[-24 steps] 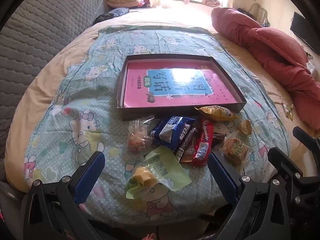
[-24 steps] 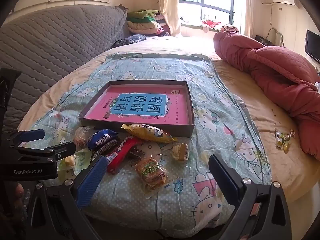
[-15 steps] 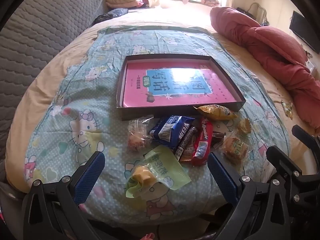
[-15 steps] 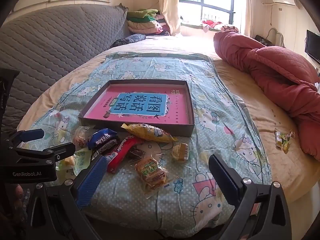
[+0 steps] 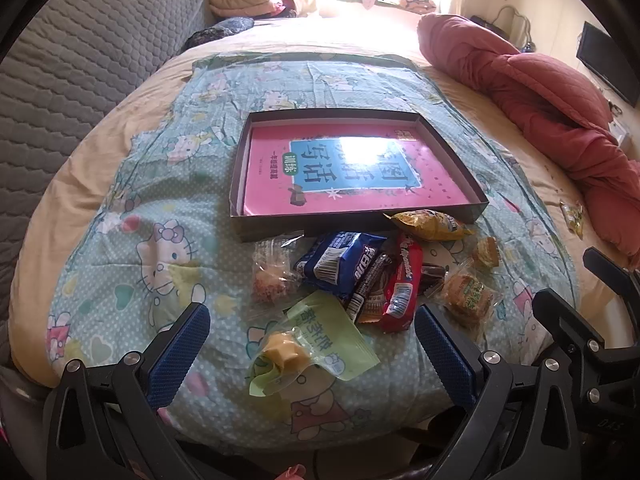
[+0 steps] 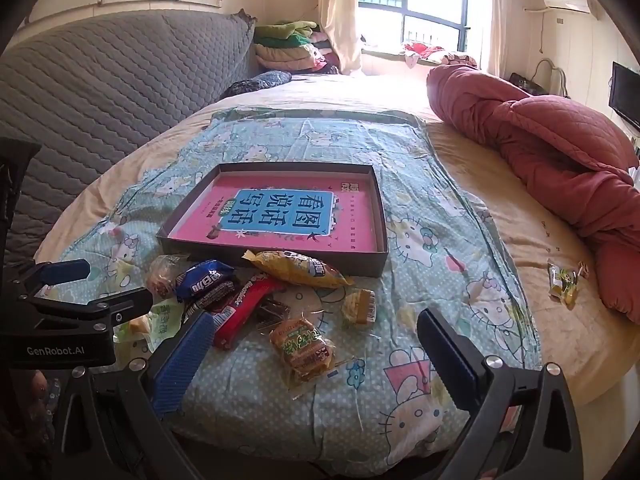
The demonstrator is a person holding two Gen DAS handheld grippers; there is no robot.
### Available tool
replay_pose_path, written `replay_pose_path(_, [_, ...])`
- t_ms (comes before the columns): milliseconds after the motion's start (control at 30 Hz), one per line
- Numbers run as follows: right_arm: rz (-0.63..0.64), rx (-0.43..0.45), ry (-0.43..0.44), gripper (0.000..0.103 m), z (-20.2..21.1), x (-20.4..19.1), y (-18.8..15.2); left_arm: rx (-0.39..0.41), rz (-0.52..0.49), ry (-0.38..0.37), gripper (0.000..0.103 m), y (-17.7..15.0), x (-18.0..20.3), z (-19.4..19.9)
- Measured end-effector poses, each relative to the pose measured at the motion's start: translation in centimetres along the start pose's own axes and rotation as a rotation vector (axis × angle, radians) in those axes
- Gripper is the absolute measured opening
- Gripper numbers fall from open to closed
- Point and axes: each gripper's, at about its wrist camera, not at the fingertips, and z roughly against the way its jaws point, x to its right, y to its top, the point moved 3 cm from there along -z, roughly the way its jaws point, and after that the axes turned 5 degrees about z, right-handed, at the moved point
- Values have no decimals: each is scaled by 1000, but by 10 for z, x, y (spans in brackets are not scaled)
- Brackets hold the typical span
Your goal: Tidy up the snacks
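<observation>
1. Snacks are lying in a loose heap on the patterned blanket (image 5: 168, 184), just near of the shallow dark tray (image 5: 256, 168); none is sitting inside the tray.
2. The pink book (image 5: 352, 184) is filling the tray floor, and window glare is washing out part of its cover in the left wrist view.
3. The blue packet (image 5: 344, 264) and red packet (image 5: 404, 280) are overlapping darker wrappers whose print is too hidden to make out.
4. The yellow packet (image 6: 300, 268) is leaning against the tray's near wall, partly covering it.
5. The green pouch (image 5: 316, 344) is lying nearest; in the right wrist view the other tool is hiding most of it.
6. The clear-wrapped cake (image 6: 304, 344) is lying right of the heap, its label too small to read.
7. The left gripper (image 5: 312, 356) is hovering with its jaws spread wide, gripping nothing; its body is cut off by the frame's lower edge.
8. The right gripper (image 6: 316, 352) is likewise standing wide apart and empty, above the blanket.
9. A small green wrapper (image 6: 564, 280) is lying far right, beside the red quilt (image 6: 560, 152), too blurred to identify.
</observation>
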Motion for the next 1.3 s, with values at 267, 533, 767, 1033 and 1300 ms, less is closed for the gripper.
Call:
replay_pose_path(267, [3,0,-1,102,0,0,1,0,1,-4,102,0,0,-1])
replay_pose_path(533, [5,-3,1,102,1,0,2,-1,0,-6,102,-1,-1,-1])
replay_pose_path(767, [6,0,0,102,0,-1,2,-1,0,-5,102,-1,-1,-1])
replay_pose_path(1033, [7,-2,2,102,-1,-1,2,-1,-1,-6,102,-2,-1,-2])
replay_pose_path(1300, [5,-1,2,102,-1,0,1,1,9,-10,102,-2,-5,-3])
